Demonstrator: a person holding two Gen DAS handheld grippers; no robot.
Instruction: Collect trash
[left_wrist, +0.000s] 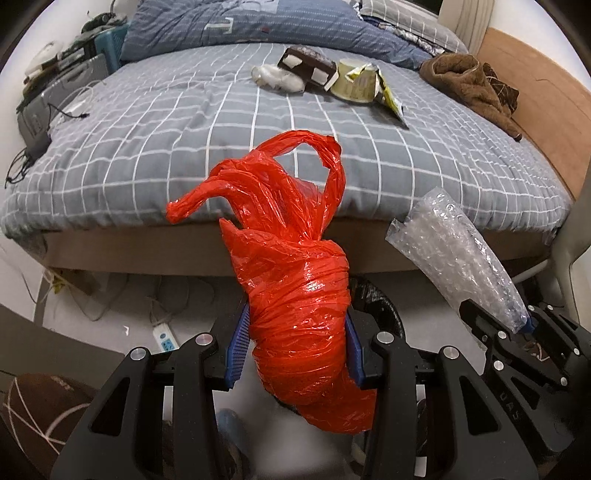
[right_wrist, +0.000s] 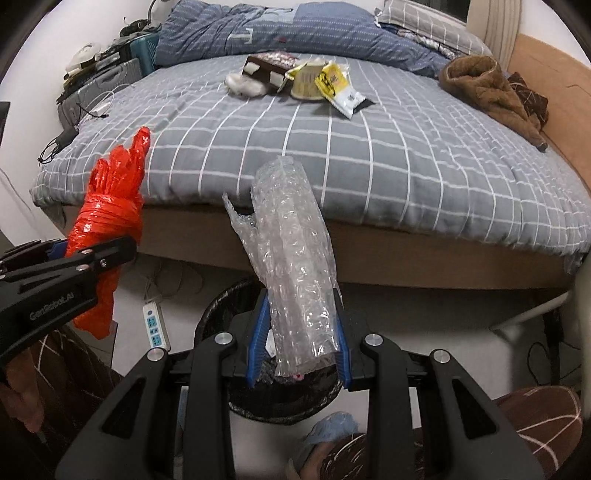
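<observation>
My left gripper (left_wrist: 295, 347) is shut on a crumpled red plastic bag (left_wrist: 295, 280), held upright in front of the bed; the bag also shows in the right wrist view (right_wrist: 107, 225). My right gripper (right_wrist: 299, 336) is shut on a roll of clear bubble wrap (right_wrist: 295, 266), held above a black-lined trash bin (right_wrist: 218, 314) on the floor; the wrap shows in the left wrist view (left_wrist: 461, 258). More trash lies far back on the bed: a dark box (right_wrist: 266, 68), a paper cup (right_wrist: 308, 83), a yellow wrapper (right_wrist: 338, 86) and white tissue (right_wrist: 243, 85).
The bed (right_wrist: 369, 155) has a grey checked cover, with a brown garment (right_wrist: 487, 92) at its right and a blue quilt (right_wrist: 280, 33) at the back. A power strip (right_wrist: 155, 325) and cables lie on the floor at the left. Cluttered boxes (left_wrist: 62, 74) stand left of the bed.
</observation>
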